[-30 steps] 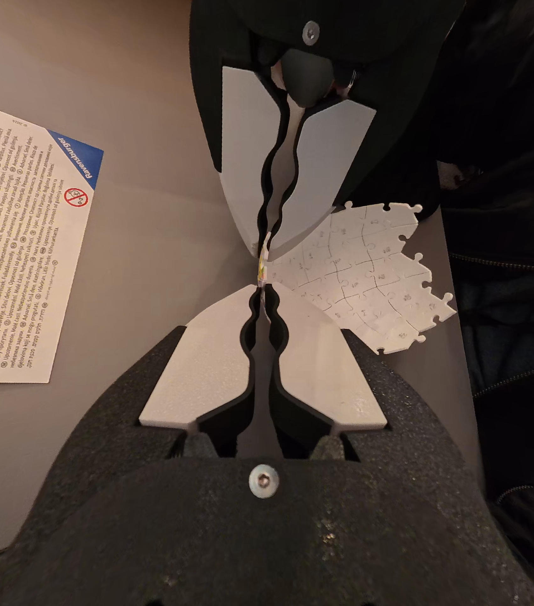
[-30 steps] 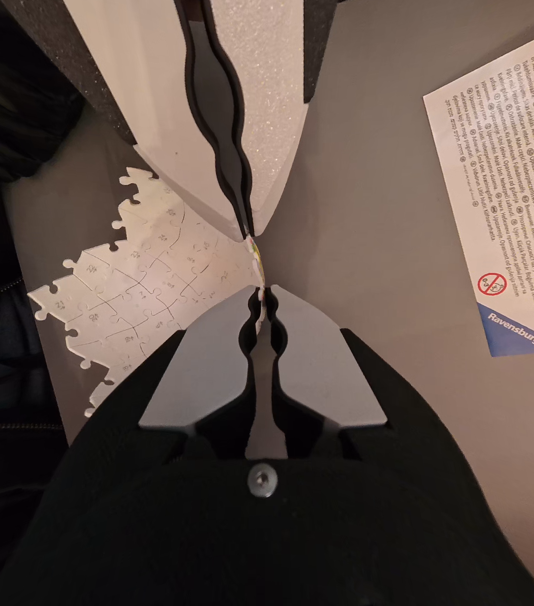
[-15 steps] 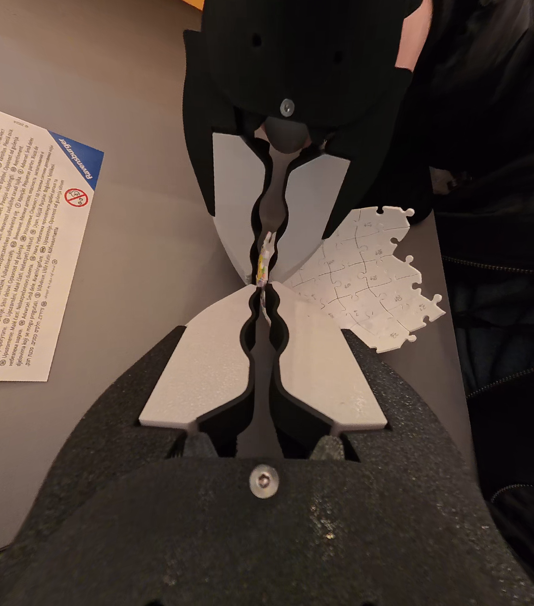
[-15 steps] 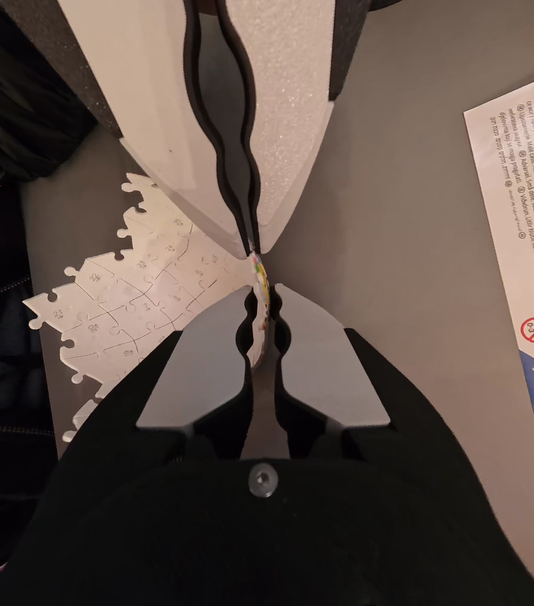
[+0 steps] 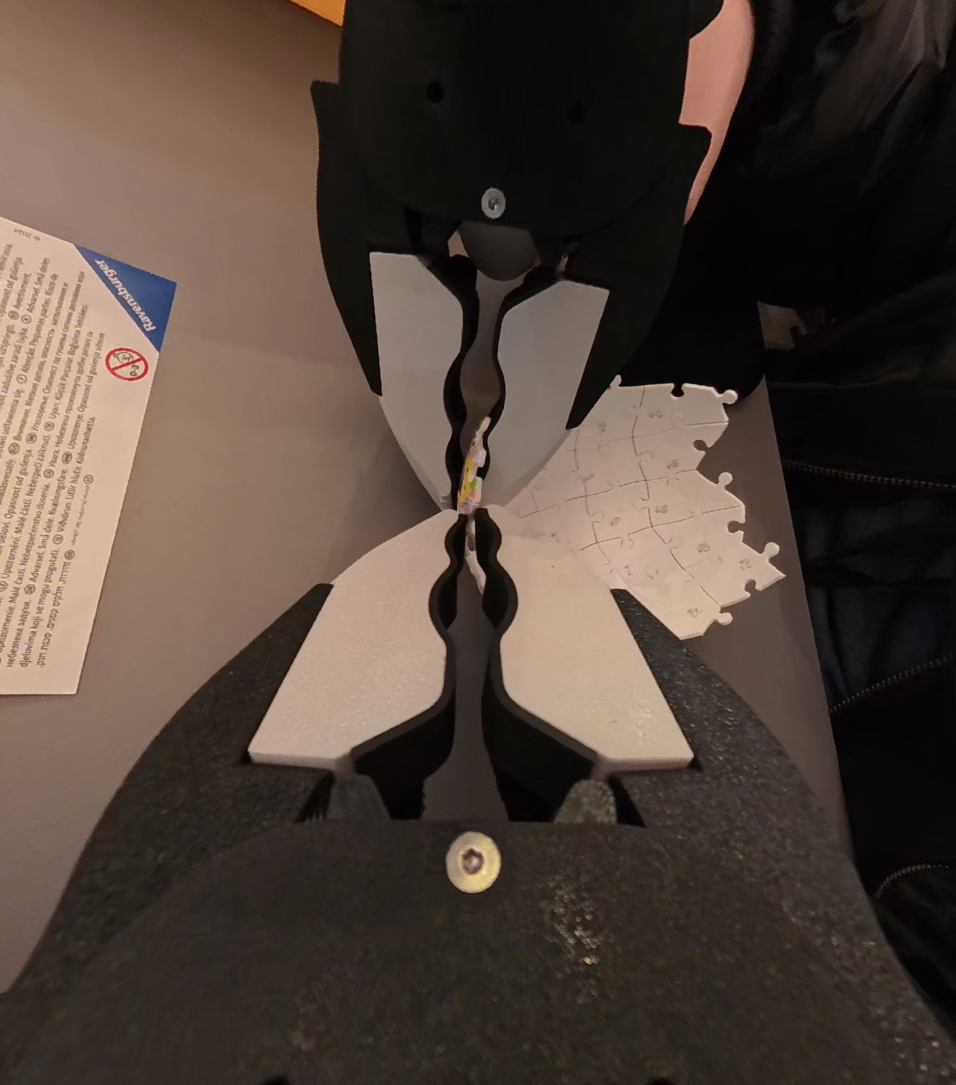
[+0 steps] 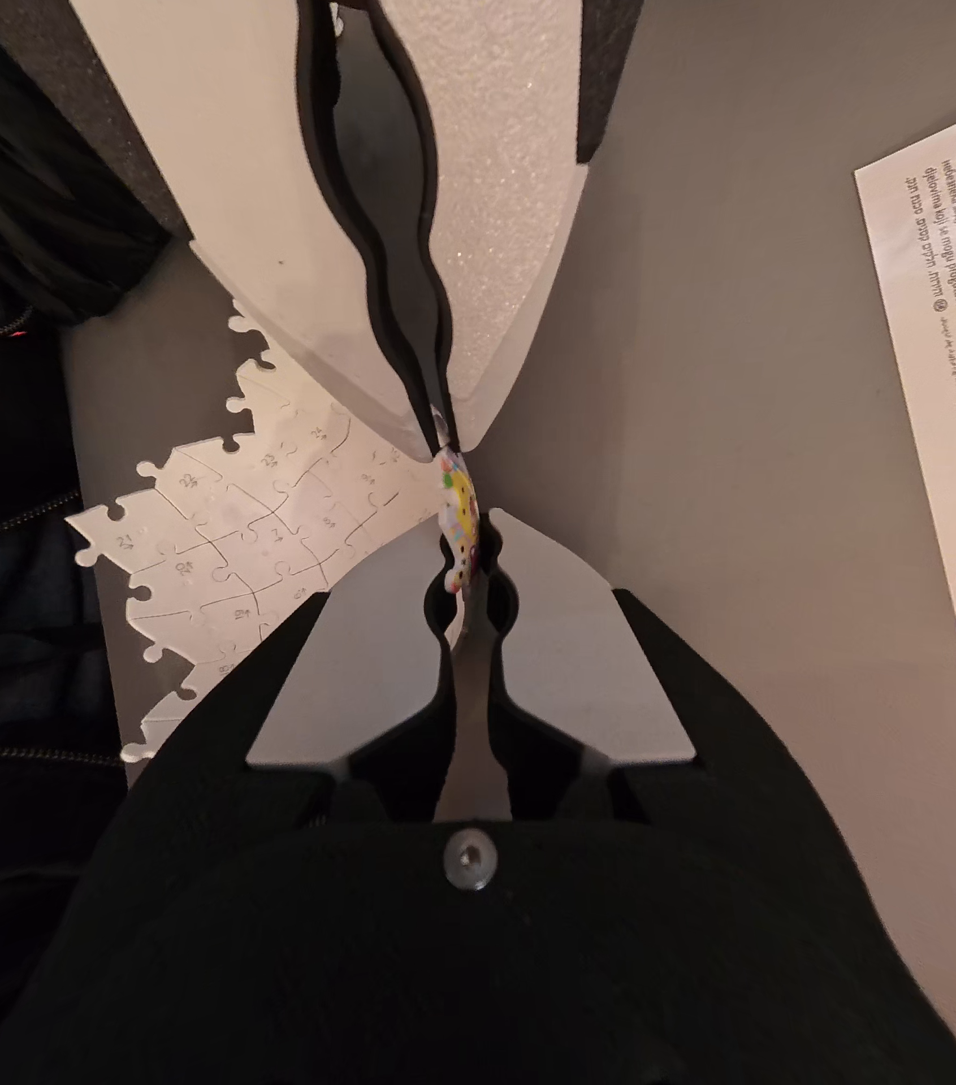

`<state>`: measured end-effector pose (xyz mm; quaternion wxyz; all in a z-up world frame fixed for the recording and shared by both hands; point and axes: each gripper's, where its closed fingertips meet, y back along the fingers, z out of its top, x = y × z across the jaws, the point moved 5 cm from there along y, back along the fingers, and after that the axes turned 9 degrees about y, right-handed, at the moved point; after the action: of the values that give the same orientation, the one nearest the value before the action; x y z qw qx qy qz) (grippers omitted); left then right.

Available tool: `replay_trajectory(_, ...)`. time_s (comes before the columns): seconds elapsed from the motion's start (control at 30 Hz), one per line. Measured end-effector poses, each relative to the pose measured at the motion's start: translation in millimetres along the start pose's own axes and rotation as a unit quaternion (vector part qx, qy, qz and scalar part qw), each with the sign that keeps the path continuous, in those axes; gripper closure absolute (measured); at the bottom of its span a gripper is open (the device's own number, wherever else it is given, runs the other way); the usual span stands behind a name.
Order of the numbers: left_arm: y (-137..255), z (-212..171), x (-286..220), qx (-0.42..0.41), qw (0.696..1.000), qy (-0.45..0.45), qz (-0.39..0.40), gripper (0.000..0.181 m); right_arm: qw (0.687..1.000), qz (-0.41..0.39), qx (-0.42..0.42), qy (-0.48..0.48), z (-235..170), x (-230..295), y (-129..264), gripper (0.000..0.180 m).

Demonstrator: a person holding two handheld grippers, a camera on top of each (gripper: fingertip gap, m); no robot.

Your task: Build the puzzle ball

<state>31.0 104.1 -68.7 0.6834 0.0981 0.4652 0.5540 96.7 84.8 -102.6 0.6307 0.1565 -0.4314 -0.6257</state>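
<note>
Frame centre: left gripper point(image 5: 468, 516) and right gripper point(image 6: 466, 528), tip to tip, each pinching the colourful puzzle piece point(image 6: 459, 516); assembled white puzzle section point(image 5: 657, 511) fans out right of the tips.

A matte grey table point(image 5: 217, 176) fills both views under dim, warm light; dark black fabric point(image 5: 898, 293) lies beyond its edge.
</note>
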Motion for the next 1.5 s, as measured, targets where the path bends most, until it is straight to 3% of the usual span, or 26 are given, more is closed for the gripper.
replay_trajectory(0.43, -0.5, 0.8, -1.0, -0.001, 1.000, -0.001, -0.001, 0.178, 1.000, -0.009, 0.006, 0.016, 0.4, 0.9, 0.5, 0.172)
replay_trajectory(0.57, -0.4, 1.4, -1.7, -0.004, 1.000, 0.000, -0.004, 0.178, 1.000, -0.003, -0.003, 0.004, -0.5, -2.8, -2.6, 0.163)
replay_trajectory(0.83, 0.6, 1.9, -1.5, -0.007, 1.000, 0.002, -0.008, 0.178, 1.000, 0.014, -0.013, 0.007, 0.7, -0.3, -2.4, 0.173)
replay_trajectory(1.17, 1.6, 2.3, -3.2, -0.008, 1.000, 0.000, -0.009, 0.178, 1.000, 0.004, -0.009, 0.015, 1.5, 1.1, -1.1, 0.174)
replay_trajectory(1.37, 3.3, 2.9, -0.8, -0.015, 1.000, 0.007, -0.006, 0.178, 0.997, -0.046, -0.001, 0.065, 4.6, 0.8, -0.1, 0.170)
replay_trajectory(1.5, 2.9, 2.5, -0.4, -0.014, 1.000, 0.007, -0.006, 0.178, 0.999, -0.028, -0.008, 0.043, 3.6, -0.4, -0.8, 0.170)
